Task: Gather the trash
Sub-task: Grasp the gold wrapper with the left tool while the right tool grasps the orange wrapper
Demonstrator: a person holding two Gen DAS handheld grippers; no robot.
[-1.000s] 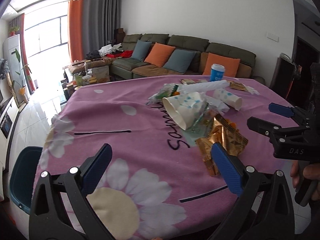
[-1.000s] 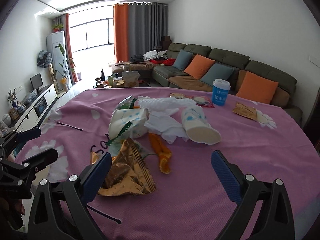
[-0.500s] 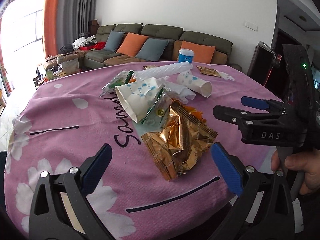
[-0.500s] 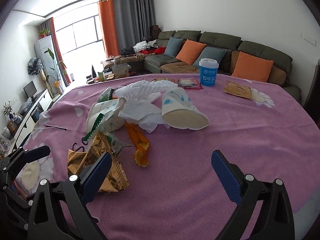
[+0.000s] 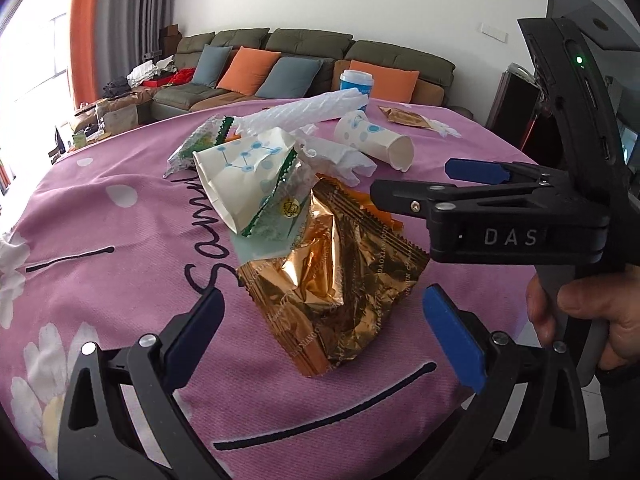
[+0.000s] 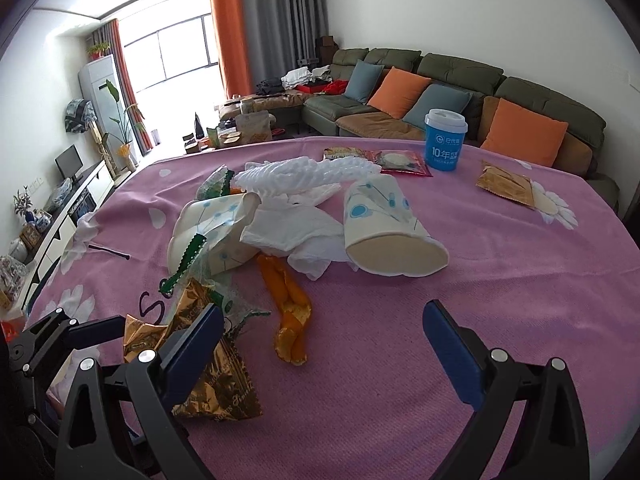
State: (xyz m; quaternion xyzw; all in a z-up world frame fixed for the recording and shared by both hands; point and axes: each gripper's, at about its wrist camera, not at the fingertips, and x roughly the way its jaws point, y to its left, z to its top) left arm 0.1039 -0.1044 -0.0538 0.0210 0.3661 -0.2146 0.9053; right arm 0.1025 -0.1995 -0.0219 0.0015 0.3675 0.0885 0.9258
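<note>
— Where is the trash, and what is hard to see?

— It lies in a heap on the pink flowered counter point(image 5: 120, 240). A gold wrapper point(image 5: 332, 276) sits nearest, between the spread fingers of the left hand-held gripper point(image 5: 320, 328), which holds nothing. A squashed paper cup point(image 5: 244, 172) and a clear green-edged wrapper point(image 5: 280, 204) lie against its far side, partly covering it.

— And the right one?

— The right hand-held gripper point(image 6: 320, 340) is also wide apart and empty, hovering over an orange wrapper point(image 6: 290, 312). Its left finger hides part of the gold wrapper in that view. From the left camera, its body blocks the counter's right edge; a hand point(image 5: 588, 320) grips its handle, cut off by the frame.

— Further back?

— A second paper cup point(image 6: 384, 232) on its side, crumpled white tissue point(image 6: 296, 232), white foam netting point(image 6: 304, 176), a blue cup point(image 6: 444, 140) standing upright, a red packet point(image 6: 396, 160) and a brown packet point(image 6: 508, 184). Their print is too small to read.
</note>
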